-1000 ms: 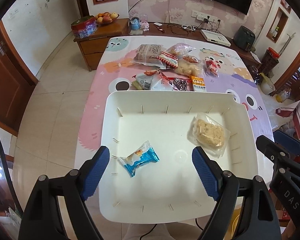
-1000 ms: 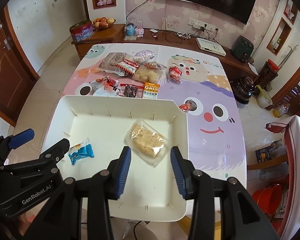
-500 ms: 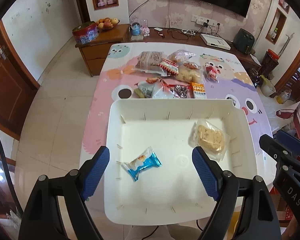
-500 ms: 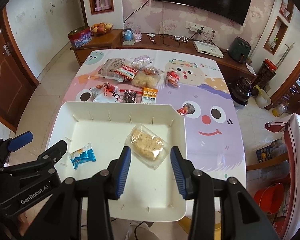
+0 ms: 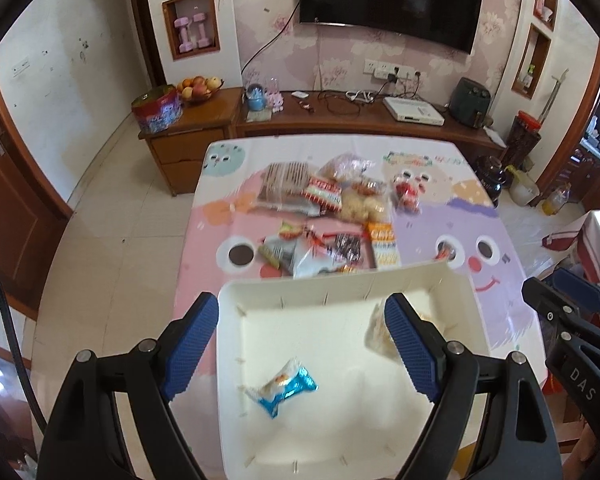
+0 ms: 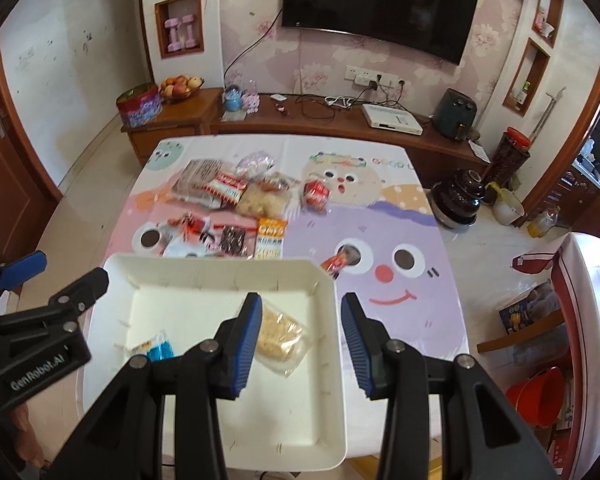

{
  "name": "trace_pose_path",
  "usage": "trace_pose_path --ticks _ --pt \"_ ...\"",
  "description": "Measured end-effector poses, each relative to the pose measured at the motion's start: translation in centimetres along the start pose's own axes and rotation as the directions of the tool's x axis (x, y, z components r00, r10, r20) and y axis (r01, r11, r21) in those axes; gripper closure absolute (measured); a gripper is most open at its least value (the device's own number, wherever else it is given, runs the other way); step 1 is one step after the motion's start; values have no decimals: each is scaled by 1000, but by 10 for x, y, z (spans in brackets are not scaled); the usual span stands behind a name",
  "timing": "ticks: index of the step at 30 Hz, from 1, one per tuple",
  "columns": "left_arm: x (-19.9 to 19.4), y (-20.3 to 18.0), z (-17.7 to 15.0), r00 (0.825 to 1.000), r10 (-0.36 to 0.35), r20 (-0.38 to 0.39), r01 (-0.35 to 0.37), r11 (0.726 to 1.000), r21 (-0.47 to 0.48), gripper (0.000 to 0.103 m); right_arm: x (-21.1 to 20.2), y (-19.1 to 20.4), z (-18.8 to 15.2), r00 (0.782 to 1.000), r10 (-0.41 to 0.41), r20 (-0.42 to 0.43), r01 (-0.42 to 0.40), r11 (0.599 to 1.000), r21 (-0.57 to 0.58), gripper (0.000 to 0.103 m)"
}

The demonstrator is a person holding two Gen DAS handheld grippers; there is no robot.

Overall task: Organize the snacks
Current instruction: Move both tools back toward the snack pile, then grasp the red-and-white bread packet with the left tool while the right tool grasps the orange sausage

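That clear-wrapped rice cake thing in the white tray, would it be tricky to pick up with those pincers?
Probably a little. The rice cake looks like a crumbly puffed block, so a hard squeeze might crack it. Its clear wrapper sticks out loosely around the edges and looks glossy, so it may crinkle and slip. It seems light for its bulk and lies flat in the white tray, so rolling is unlikely.

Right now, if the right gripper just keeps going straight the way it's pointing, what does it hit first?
Probably the white tray, near its right wall, just beside the clear-wrapped rice cake. The right gripper is open and empty; depth is hard to judge.
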State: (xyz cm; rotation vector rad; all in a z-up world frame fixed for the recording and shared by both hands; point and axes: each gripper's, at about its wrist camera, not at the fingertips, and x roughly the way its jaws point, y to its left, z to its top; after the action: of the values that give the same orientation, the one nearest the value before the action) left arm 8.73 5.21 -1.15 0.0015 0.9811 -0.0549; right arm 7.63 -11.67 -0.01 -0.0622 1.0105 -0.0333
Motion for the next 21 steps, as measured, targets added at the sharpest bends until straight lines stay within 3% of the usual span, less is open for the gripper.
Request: trace_pose_path --ticks 10,15,21 --pt "25 3 52 999 -44 12 43 999 4 16 19 -33 45 999 -37 15 36 995 94 61" --pt "70 13 78 993 -97 -70 93 994 -60 15 47 -55 69 999 -31 -13 33 988 153 61" --pt "144 23 96 967 -153 -204 119 978 -171 16 101 -81 89 996 -14 -92 35 971 235 62"
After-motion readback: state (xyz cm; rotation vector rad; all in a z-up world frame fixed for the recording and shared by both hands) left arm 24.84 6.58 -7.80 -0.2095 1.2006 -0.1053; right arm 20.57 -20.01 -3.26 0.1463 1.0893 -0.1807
